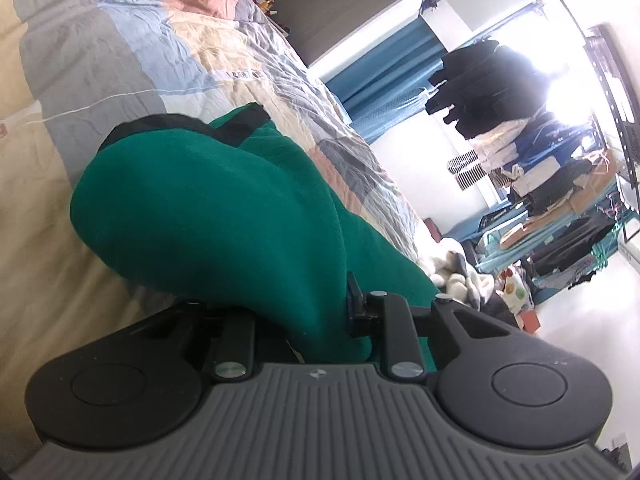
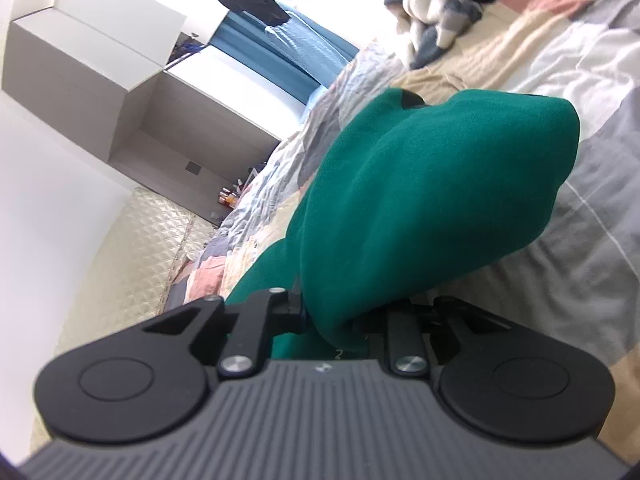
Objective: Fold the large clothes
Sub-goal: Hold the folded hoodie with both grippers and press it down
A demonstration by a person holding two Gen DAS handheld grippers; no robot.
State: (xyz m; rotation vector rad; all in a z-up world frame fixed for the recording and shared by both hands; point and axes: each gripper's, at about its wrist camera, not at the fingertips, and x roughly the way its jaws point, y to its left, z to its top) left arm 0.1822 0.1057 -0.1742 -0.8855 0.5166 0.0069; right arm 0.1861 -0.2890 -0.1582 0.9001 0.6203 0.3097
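Hand-held grippers (image 1: 320,312) (image 2: 332,312), rolled sideways, clamped on green garment (image 1: 224,216)

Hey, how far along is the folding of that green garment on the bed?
Done: each gripper has taken hold of the green garment. In hand: the left gripper and the right gripper are both shut on it, and the cloth bulges in a loose doubled hump over the patchwork quilt. Left: no flat, finished fold shows yet, so laying it down and smoothing it probably remain.

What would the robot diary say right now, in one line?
left tongs: gripping green garment | right tongs: gripping it too | garment: bunched over patchwork quilt
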